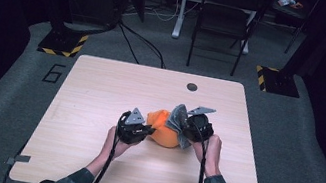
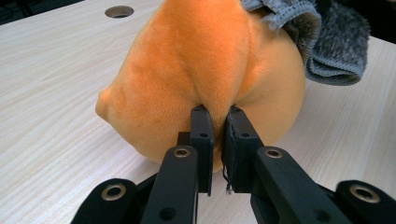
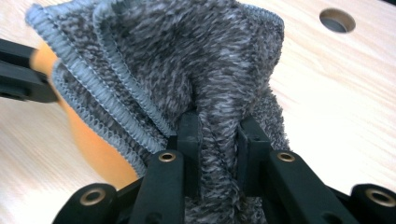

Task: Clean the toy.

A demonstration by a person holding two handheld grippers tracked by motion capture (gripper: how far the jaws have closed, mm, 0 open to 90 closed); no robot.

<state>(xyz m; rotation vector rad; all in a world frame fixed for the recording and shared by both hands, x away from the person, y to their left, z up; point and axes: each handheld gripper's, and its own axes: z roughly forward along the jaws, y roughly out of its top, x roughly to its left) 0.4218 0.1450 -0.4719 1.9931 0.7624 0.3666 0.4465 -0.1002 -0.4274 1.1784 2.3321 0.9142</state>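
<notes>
The wooden table carried the work near its middle, a little toward the person's edge, where both hands could reach it. There the orange plush toy lay, rounded and squat, with the grey fuzzy cloth draped against its right side.

The left gripper had its jaws closed to a narrow gap on a raised fold of the toy's plush, probably to anchor it while the other hand worked.

The right gripper was pinched tight on a bunched fold of the cloth, which rose from the jaws in ridges, apparently to wipe or wrap the toy.

The toy's long axis ran roughly left to right between the grippers; its small pointed nub faced left in the left gripper view.
</notes>
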